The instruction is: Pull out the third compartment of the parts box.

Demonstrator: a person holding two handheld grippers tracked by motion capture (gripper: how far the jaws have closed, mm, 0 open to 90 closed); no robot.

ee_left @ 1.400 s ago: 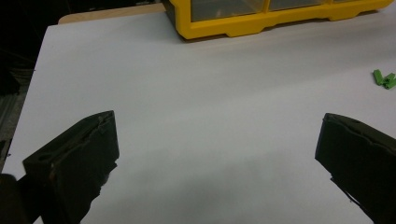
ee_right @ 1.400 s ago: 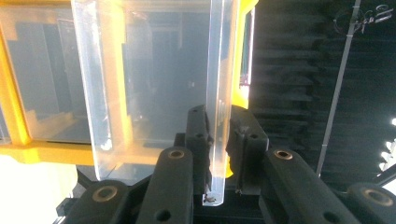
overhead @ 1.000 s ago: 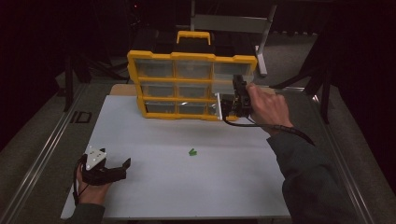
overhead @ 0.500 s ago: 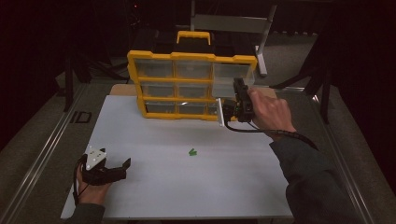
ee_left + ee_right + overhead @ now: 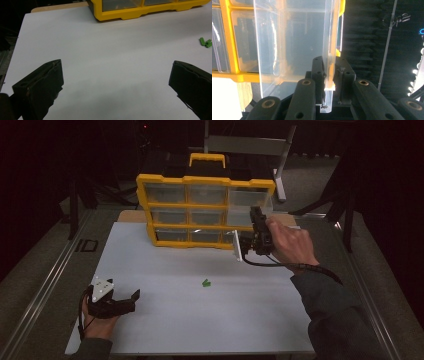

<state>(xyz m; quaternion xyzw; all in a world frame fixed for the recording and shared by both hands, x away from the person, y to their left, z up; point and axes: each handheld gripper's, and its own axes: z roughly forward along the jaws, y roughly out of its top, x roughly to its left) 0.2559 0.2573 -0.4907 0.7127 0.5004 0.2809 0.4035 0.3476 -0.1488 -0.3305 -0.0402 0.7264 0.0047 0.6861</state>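
A yellow organizer (image 5: 205,182) with clear drawers stands upright at the back of the white table (image 5: 165,330). At its lower right corner a clear plastic drawer (image 5: 238,249) sticks out toward me. My right gripper (image 5: 252,242) is shut on that drawer's front wall. In the right gripper view, the two jaws of my right gripper (image 5: 329,65) pinch the thin wall of the drawer (image 5: 294,37), with the organizer's yellow frame (image 5: 227,37) behind. My left gripper (image 5: 134,301) rests open at the table's near left with nothing between its fingers. Small green pieces (image 5: 205,283) lie mid-table.
In the left gripper view, bare white table lies between the wide jaws of my left gripper (image 5: 116,66). The green pieces (image 5: 205,42) are far right and the organizer's base (image 5: 150,11) is at the top. A metal rail (image 5: 40,290) runs along the table's left side.
My right gripper has shifted a little toward me and lower, bringing the clear drawer farther out of the organizer. The left gripper has stayed put.
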